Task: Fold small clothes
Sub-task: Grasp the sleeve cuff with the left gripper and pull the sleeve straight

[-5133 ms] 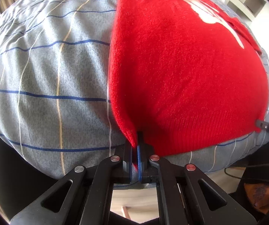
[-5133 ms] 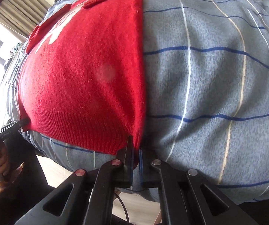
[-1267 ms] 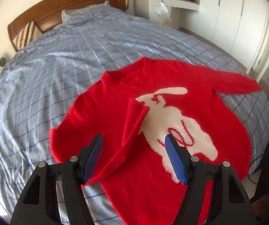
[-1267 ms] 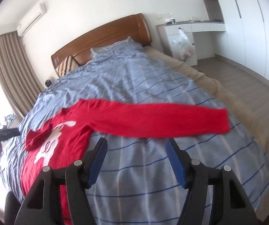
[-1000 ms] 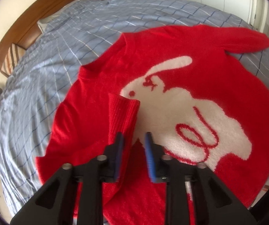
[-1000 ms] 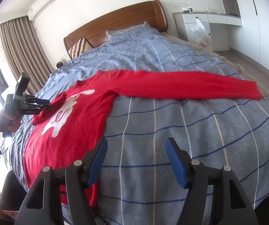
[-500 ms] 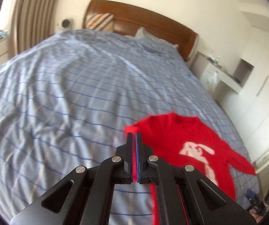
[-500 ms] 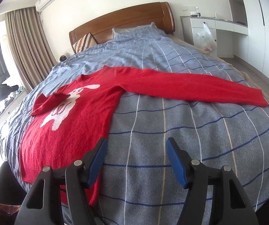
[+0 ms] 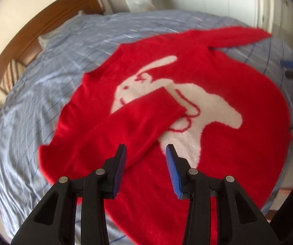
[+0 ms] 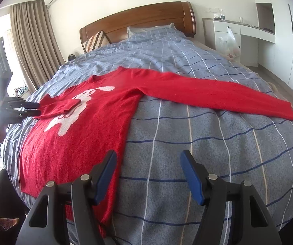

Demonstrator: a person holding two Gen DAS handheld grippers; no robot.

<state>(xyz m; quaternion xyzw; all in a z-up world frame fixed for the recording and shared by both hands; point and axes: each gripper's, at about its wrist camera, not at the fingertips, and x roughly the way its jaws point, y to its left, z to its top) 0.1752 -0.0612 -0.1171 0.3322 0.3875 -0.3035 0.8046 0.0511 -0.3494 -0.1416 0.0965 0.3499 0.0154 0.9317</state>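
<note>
A red sweater (image 9: 238, 147) with a white rabbit on its chest lies flat on the bed, also in the right wrist view (image 10: 97, 122). One sleeve (image 9: 130, 128) is folded in across the rabbit. The other sleeve (image 10: 218, 91) lies stretched out to the right. My left gripper (image 9: 145, 153) is open and empty, just above the folded sleeve; it shows at the sweater's left edge in the right wrist view (image 10: 25, 110). My right gripper (image 10: 148, 159) is open and empty, above the sweater's right hem edge.
The bed has a grey-blue checked cover (image 10: 218, 153), a wooden headboard (image 10: 140, 18) and pillows (image 10: 97, 38). A white desk with a plastic bag (image 10: 230, 42) stands at the right. Curtains (image 10: 29, 40) hang at the left.
My left gripper was shut on the sleeve cuff, carried it in over the rabbit, and has now opened, leaving the sleeve folded on the chest. The right gripper stays open and hardly moves.
</note>
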